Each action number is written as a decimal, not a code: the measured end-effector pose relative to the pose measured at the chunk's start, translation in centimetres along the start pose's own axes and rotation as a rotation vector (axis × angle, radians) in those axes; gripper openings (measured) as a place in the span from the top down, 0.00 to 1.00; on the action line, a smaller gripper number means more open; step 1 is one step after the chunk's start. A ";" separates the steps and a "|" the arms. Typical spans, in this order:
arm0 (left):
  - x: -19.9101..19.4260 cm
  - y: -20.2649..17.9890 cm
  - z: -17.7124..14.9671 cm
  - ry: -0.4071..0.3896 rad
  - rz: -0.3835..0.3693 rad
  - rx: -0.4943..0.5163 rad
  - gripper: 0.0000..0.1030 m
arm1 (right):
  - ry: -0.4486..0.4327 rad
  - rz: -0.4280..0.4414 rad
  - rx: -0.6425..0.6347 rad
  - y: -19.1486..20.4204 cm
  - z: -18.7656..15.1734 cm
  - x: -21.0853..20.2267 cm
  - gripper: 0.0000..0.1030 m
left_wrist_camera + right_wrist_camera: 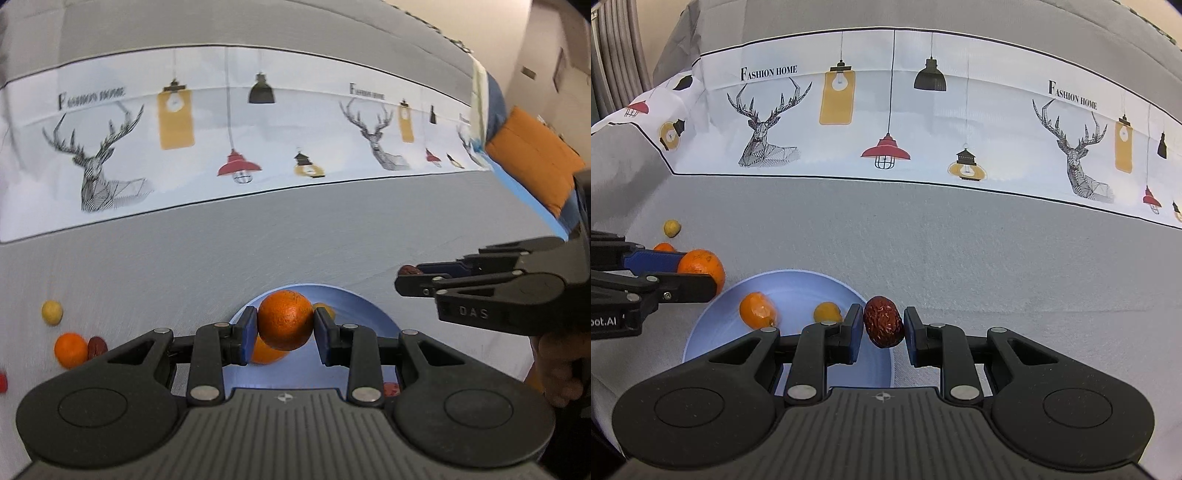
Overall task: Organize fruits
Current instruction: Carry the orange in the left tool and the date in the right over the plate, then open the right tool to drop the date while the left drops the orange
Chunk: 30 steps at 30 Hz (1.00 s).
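Observation:
My left gripper (285, 329) is shut on an orange (285, 319) and holds it above the blue plate (354, 306). It also shows in the right wrist view (701, 275) at the left, by the plate's far-left rim. My right gripper (882, 326) is shut on a dark red date (884, 322) just above the right rim of the plate (798, 286). In the left wrist view the right gripper (406, 278) comes in from the right with the date (410, 270) at its tips. An orange (758, 310) and a small yellow fruit (827, 312) lie in the plate.
On the grey cloth left of the plate lie a small yellow fruit (51, 312), an orange (71, 350), a red date (96, 347) and a red piece (3, 382) at the frame edge. A white printed cloth band (886, 110) runs across the back. An orange cushion (532, 158) sits far right.

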<state>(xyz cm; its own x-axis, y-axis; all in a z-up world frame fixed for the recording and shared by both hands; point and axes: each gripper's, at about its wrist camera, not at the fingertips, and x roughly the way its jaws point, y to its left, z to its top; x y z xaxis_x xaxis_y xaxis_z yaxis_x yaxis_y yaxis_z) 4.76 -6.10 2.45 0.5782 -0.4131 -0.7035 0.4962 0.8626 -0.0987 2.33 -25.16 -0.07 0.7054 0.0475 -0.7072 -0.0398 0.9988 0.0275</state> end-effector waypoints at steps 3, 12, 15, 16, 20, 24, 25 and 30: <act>0.4 -0.6 -0.2 0.009 0.004 0.033 0.65 | 0.000 0.005 -0.004 0.3 -0.1 0.0 0.76; 1.1 -2.9 -1.3 0.021 -0.001 0.170 0.65 | 0.001 0.012 -0.016 0.7 -0.2 0.2 0.76; 1.1 -2.7 -1.3 0.016 -0.002 0.155 0.65 | 0.003 0.012 -0.017 0.8 -0.2 0.2 0.76; 1.1 -2.6 -1.2 0.018 0.001 0.150 0.65 | 0.005 0.011 -0.018 0.7 -0.3 0.2 0.76; 1.1 -2.4 -1.2 0.021 0.004 0.139 0.65 | 0.008 0.013 -0.019 0.7 -0.3 0.4 0.76; 1.1 -2.5 -1.1 0.023 0.000 0.141 0.65 | 0.008 0.020 -0.026 1.0 -0.3 0.5 0.76; 1.1 -2.6 -1.1 0.024 -0.001 0.143 0.65 | 0.010 0.021 -0.030 1.0 -0.3 0.5 0.76; 1.1 -2.6 -1.0 0.027 -0.001 0.143 0.65 | 0.015 0.021 -0.036 1.2 -0.4 0.6 0.76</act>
<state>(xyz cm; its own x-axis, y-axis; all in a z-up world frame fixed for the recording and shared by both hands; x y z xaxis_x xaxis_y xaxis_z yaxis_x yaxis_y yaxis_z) 3.41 -8.52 1.21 0.5611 -0.4047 -0.7221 0.5851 0.8110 0.0001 2.44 -23.91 -0.76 0.6937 0.0684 -0.7171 -0.0804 0.9966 0.0173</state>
